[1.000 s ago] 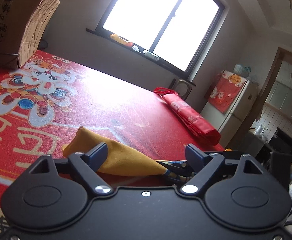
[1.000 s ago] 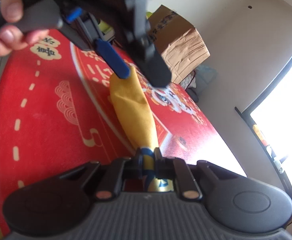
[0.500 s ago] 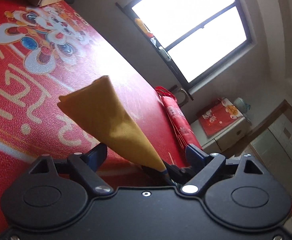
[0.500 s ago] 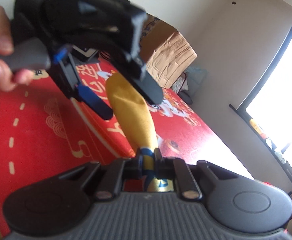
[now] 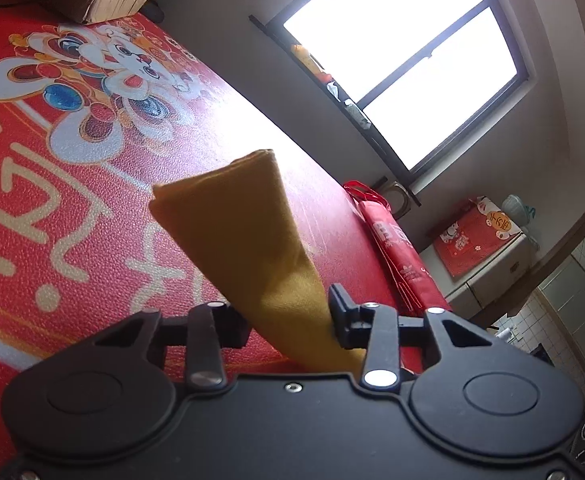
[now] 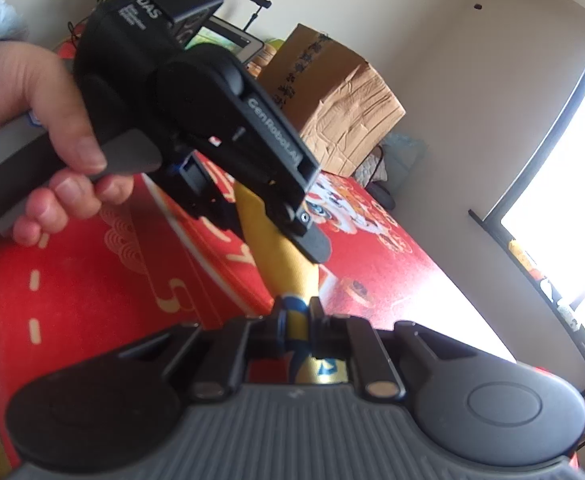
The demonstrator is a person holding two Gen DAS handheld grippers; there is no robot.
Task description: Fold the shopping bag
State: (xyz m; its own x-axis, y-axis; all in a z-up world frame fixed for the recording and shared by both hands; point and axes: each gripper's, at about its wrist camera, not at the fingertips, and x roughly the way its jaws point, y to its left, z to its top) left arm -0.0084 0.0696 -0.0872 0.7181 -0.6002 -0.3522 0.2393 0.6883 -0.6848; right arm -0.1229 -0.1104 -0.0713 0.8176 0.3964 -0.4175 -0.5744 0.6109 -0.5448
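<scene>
Above the red printed bench (image 5: 92, 216), the yellow shopping bag (image 5: 244, 236) hangs in the air as a narrow folded strip, stretched between the two grippers and clear of the surface. The right gripper (image 6: 295, 320) is clamped tight on one end, where a blue trim shows between its pads. The left gripper (image 5: 288, 320) is closing around the strip further along; the fabric sits between its fingers, and in the left wrist view the right-hand pad already appears to touch the cloth, while the other pad looks just apart from it, so I judge the grip not yet made. In the right wrist view a hand (image 6: 40, 120) holds that left gripper by its handle, right over the bag.

The main risk, as I see it, is that the left gripper catches only the outer layer or the edge of the fold. Then the strip would open out or slip when the ends are brought together, and the fold would come out crooked. Pulling the two grippers apart too hard could also drag the trimmed end out of the right one. The free far end (image 5: 212, 176) of the bag sticks out unsupported and may droop or unfold.

Around it, a cardboard box (image 6: 332, 100) stands at the far end of the bench and a folded red bag (image 5: 396, 256) lies near the edge by the window (image 5: 404, 60); both are well apart from the work. Nothing lies on the bench directly under the bag.
</scene>
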